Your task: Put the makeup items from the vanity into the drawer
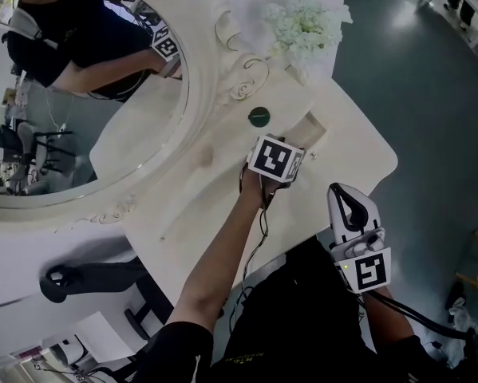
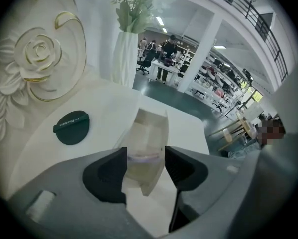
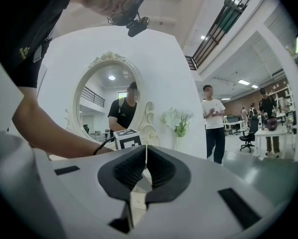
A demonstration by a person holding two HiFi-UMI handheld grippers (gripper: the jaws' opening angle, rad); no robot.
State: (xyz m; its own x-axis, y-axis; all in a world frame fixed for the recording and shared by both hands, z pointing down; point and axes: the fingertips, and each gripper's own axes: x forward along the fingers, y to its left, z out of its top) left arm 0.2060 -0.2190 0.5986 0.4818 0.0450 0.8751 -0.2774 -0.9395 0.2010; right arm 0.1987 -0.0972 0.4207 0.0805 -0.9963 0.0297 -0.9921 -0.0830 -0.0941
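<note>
Grey plastic jaws of the left gripper (image 2: 145, 164) are closed on a pale translucent box (image 2: 149, 133), the black pads pressing its two sides at the lower half. The box is tilted, one bottom corner pointing down toward the counter (image 2: 186, 121); whether that corner touches the surface cannot be told. The hold is low and narrow, so the taller upper part could swing or pivot between the pads if the hand turns quickly. The walls look thin, and more squeeze might buckle them.

Just beside the box, toward the back edge of the counter, lies a dark green round compact (image 2: 71, 127), not yet moved. A sideways sweep of the gripper body could push it along. Farther off, at the back right corner, a white vase (image 2: 125, 59) with pale flowers stands upright. It looks top-heavy, and a backward lift of the box might clip it.

At the near edge, off the counter, the right gripper (image 3: 145, 169) has its jaws together on nothing. No view shows the drawer, so the carry will likely end somewhere below the near edge, where the box could knock the counter lip.
</note>
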